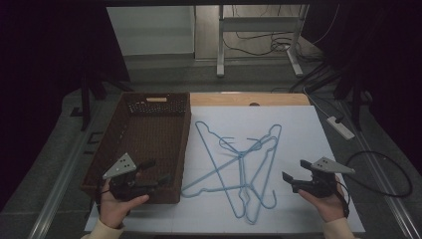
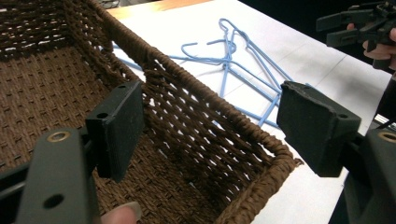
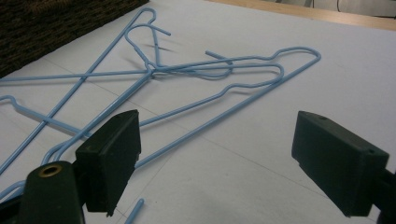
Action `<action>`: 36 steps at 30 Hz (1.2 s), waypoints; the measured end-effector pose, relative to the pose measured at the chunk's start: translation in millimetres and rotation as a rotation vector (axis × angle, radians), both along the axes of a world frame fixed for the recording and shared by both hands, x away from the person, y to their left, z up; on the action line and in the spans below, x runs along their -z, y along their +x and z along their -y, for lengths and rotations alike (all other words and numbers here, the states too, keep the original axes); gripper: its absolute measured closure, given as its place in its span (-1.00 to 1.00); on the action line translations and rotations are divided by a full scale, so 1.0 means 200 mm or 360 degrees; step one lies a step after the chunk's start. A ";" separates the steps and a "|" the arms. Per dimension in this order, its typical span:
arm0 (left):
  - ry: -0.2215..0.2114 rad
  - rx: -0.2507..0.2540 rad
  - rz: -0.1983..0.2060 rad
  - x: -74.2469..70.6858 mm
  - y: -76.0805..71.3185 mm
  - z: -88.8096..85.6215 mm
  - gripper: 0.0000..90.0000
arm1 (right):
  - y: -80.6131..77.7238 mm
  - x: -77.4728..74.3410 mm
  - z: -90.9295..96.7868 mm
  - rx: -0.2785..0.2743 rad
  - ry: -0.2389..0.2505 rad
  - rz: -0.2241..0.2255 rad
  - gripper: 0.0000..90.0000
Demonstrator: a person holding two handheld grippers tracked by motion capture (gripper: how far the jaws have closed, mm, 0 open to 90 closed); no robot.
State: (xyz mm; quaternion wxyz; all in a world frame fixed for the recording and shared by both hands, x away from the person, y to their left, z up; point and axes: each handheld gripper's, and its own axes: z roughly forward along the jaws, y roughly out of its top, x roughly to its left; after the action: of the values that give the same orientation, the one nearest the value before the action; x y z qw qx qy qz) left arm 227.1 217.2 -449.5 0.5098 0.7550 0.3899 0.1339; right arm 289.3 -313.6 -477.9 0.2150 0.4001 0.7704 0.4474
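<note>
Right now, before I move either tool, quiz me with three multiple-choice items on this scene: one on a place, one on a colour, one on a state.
1. Where do the hangers lie?
A. Inside the basket
B. On the white sheet beside the basket
C. On the floor

2. What colour are the hangers?
A. Light blue
B. Red
C. Black

3. How does the right tool stand?
A. Shut on a hanger
B. Shut on the basket rim
C. Open, holding nothing

Answers:
1 B: they lie tangled on the white sheet, right of the brown basket.
2 A: the wire is light blue.
3 C: its jaws stand apart above the sheet with nothing between them.
</note>
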 end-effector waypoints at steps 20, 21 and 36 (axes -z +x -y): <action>0.0022 -0.0017 0.0022 0.02 -0.01 0.00 -0.45 | 0.01 0.00 -0.04 -0.0106 -0.0017 -0.0054 -0.59; 0.0029 -0.0014 0.0022 0.02 -0.01 0.00 -0.45 | 0.01 0.01 -0.04 -0.0110 -0.0020 -0.0056 -0.59; 0.0068 -0.0013 0.0043 0.02 -0.01 0.02 -0.45 | 0.04 -0.02 -0.09 -0.0190 -0.0044 -0.0106 -0.52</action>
State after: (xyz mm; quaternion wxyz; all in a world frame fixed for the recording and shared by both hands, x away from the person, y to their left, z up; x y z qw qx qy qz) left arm 225.3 213.8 -453.5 0.4984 0.7621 0.3832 0.1546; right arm 296.8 -295.7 -473.6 0.1676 0.3650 0.8058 0.4351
